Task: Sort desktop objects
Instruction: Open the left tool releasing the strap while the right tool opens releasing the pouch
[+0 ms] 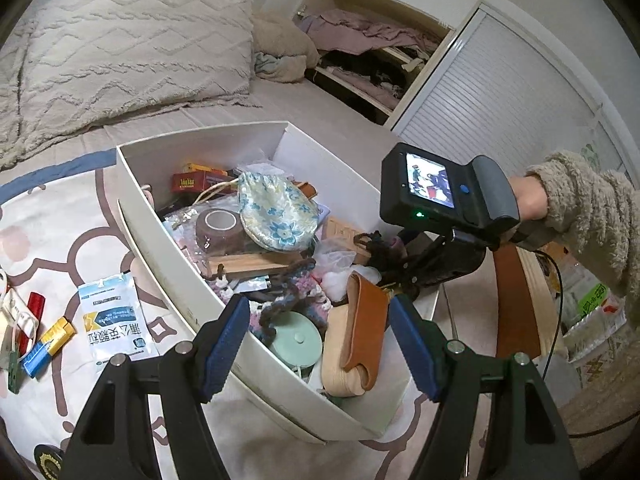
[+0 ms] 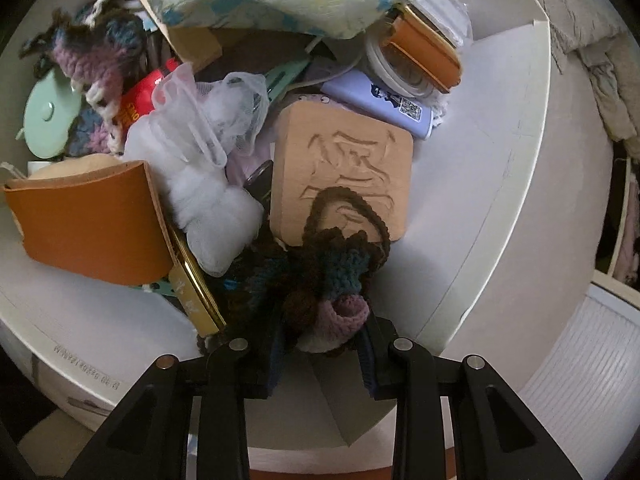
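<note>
A white box (image 1: 168, 216) full of small things stands on the bed cover. My left gripper (image 1: 320, 340) is open and empty above its near corner, over a mint round case (image 1: 296, 340) and a brown leather strap (image 1: 362, 320). My right gripper (image 2: 322, 340) is inside the box (image 2: 500, 152), shut on a crocheted yarn piece (image 2: 320, 276) in brown, blue and pink. The piece lies against a carved wooden block (image 2: 344, 164). In the left wrist view the right gripper (image 1: 394, 280) reaches into the box from the right, holding the dark yarn (image 1: 380, 248).
The box also holds a blue floral pouch (image 1: 276, 212), a tape roll (image 1: 220, 228), red boxes (image 1: 200, 180) and white netting (image 2: 208, 136). A white sachet (image 1: 114, 320), a red lighter (image 1: 34, 312) and small batteries (image 1: 48, 344) lie on the cover at left. A pillow (image 1: 128, 52) lies behind.
</note>
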Demonstrator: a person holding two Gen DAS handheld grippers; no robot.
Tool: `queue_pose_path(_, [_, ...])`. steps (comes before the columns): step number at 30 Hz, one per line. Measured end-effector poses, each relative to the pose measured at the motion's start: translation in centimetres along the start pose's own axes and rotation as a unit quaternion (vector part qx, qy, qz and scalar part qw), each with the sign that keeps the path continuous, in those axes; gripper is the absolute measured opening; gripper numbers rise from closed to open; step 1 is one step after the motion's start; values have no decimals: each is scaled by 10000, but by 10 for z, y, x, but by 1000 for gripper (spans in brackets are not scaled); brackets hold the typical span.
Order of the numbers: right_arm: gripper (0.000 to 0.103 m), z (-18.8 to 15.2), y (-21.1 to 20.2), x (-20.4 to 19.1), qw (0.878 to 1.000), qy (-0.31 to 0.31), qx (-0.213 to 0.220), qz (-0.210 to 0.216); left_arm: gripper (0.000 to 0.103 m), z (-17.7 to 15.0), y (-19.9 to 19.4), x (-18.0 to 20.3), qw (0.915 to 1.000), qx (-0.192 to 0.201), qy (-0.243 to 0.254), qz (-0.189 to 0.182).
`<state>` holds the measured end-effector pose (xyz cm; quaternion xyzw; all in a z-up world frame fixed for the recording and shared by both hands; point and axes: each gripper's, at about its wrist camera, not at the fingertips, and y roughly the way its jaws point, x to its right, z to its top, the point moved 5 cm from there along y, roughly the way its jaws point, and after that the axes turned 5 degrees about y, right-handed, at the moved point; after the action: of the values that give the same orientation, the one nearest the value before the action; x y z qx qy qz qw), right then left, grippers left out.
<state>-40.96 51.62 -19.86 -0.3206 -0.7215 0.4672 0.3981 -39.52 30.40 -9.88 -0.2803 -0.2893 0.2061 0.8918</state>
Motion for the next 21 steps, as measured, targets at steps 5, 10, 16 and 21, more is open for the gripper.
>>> queue_pose_path(5, [55, -12, -18, 1, 9995, 9, 303, 91, 95, 3, -6, 12, 9997, 148, 205, 66])
queue_pose_path(10, [67, -24, -34, 1, 9992, -56, 395, 60, 95, 6, -10, 17, 9995, 227, 211, 74])
queue_pose_path(16, [67, -28, -66, 1, 9971, 24, 761, -35, 95, 5, -13, 13, 9995, 261, 80, 137])
queue_pose_path(21, [67, -17, -94, -3, 9926, 400, 1143, 111, 95, 5, -17, 6, 9993, 315, -40, 182])
